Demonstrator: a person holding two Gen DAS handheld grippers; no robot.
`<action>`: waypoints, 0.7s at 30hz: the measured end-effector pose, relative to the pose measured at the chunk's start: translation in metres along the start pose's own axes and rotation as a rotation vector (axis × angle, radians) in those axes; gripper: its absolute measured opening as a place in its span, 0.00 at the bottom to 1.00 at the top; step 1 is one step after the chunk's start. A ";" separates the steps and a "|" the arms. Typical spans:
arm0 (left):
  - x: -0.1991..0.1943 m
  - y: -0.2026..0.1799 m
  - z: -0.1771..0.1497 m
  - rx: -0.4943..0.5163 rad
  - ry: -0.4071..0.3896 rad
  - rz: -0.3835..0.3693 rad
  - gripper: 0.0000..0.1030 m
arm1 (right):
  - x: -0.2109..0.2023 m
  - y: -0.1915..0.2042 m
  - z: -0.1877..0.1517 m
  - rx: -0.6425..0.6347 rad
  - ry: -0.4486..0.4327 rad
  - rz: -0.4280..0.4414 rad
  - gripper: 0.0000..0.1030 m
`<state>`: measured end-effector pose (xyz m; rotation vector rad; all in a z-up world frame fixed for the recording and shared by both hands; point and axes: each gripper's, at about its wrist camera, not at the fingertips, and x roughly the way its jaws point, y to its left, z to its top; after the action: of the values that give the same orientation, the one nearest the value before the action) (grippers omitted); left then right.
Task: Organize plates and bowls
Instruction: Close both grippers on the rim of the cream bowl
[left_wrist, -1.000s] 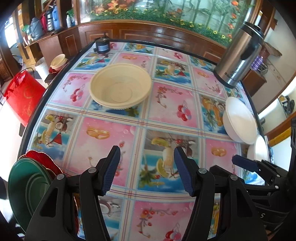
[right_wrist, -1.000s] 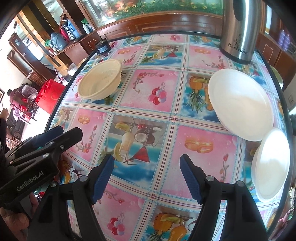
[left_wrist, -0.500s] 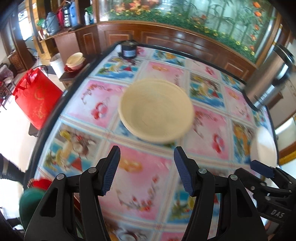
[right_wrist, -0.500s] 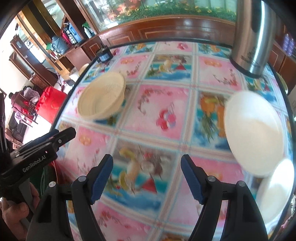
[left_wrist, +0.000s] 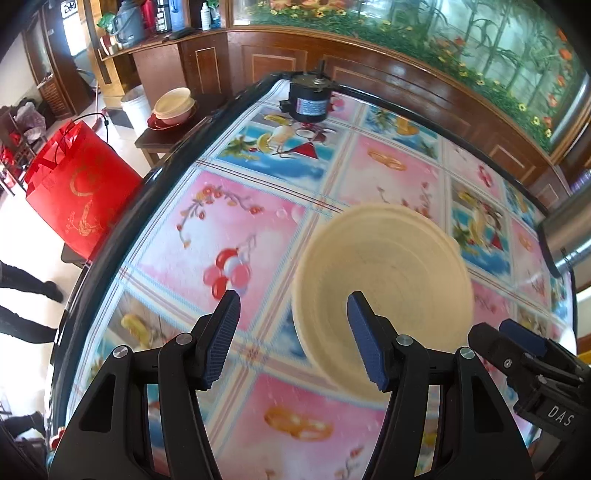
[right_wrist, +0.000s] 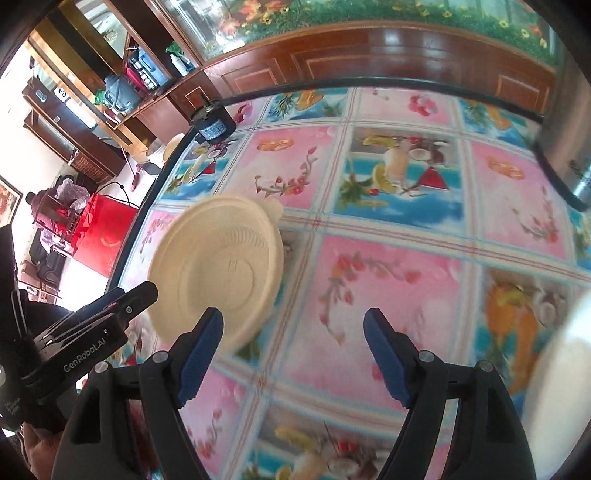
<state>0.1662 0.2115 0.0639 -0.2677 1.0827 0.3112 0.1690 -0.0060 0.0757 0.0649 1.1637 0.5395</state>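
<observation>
Right now the cream bowl (left_wrist: 384, 288) sits upright on the table, at about three o'clock in your left wrist view and nine o'clock in your right wrist view (right_wrist: 218, 266). Nothing rests inside it, and it stands well apart from the other dishes, which is likely why both tools aim at it first.

Your left gripper (left_wrist: 291, 339) hangs over the bowl's near left rim with its jaws partly apart and nothing between the pads. One blue pad appears in front of the bowl's hollow and the other over bare cloth, so the rim seems lined up for a pinch, though no contact shows.

Your right gripper (right_wrist: 291, 358) has its jaws widening at this moment, empty, above the pink squares of the fruit-patterned tablecloth (right_wrist: 388, 266), with the bowl just beyond its left finger.

Further out, a white plate (right_wrist: 561, 369) blurs at four o'clock in the right view. A small black motor-like object (left_wrist: 308, 99) stands at twelve o'clock near the table's far edge, and a steel kettle (right_wrist: 572, 129) at two o'clock.
</observation>
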 end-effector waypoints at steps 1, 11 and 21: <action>0.006 0.001 0.003 -0.005 0.012 0.001 0.59 | 0.004 0.000 0.002 0.001 0.004 0.002 0.76; 0.032 0.001 0.010 -0.018 0.055 0.002 0.59 | 0.030 -0.007 0.010 0.033 0.039 0.030 0.76; 0.044 -0.006 0.008 -0.003 0.091 0.000 0.59 | 0.034 -0.003 0.014 -0.012 0.037 -0.005 0.76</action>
<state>0.1939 0.2141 0.0280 -0.2863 1.1717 0.3028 0.1928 0.0092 0.0513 0.0418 1.1966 0.5455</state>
